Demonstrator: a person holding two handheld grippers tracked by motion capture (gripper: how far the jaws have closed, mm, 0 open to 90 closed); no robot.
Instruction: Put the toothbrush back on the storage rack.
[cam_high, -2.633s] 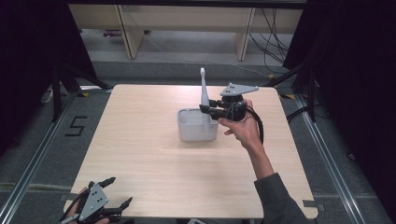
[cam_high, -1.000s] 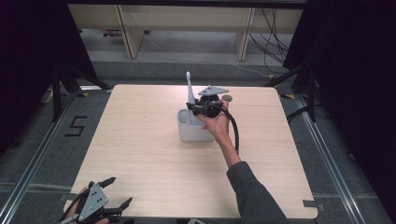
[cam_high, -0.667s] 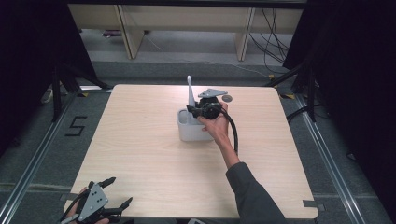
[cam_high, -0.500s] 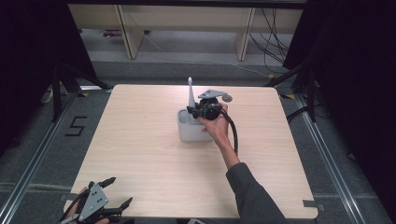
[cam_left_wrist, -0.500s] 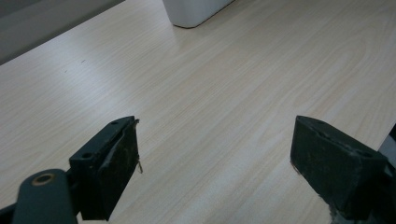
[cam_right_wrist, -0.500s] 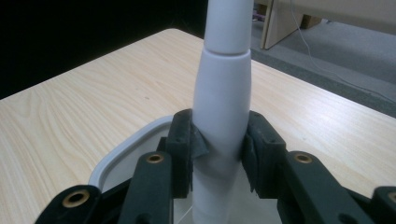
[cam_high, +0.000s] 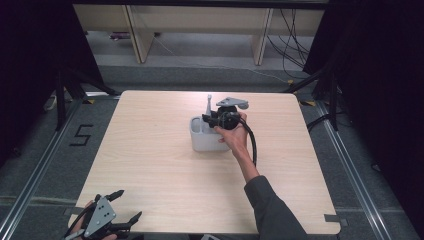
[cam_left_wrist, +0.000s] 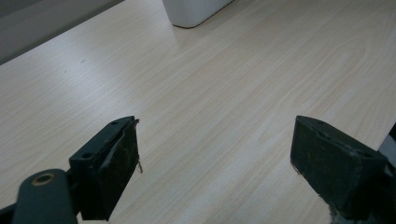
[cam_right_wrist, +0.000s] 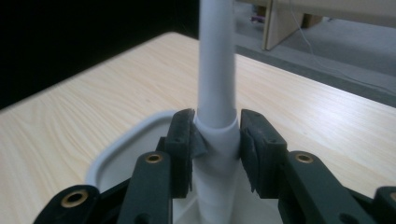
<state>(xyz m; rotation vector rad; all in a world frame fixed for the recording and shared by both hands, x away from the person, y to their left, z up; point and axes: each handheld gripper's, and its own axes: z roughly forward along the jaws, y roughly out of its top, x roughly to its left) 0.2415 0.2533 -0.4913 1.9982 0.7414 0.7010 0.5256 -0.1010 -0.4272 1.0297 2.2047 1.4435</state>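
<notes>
White handle (cam_right_wrist: 215, 93) clamped upright by the right tool (cam_right_wrist: 215, 149), over the white tub (cam_high: 202, 137).
Pale wood counter (cam_high: 150, 165), grey floor around; left tool (cam_high: 117, 220) gapes at 7 o'clock.

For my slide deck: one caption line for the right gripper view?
Right tool clamps a white handle upright over a white tub on the table.
</notes>
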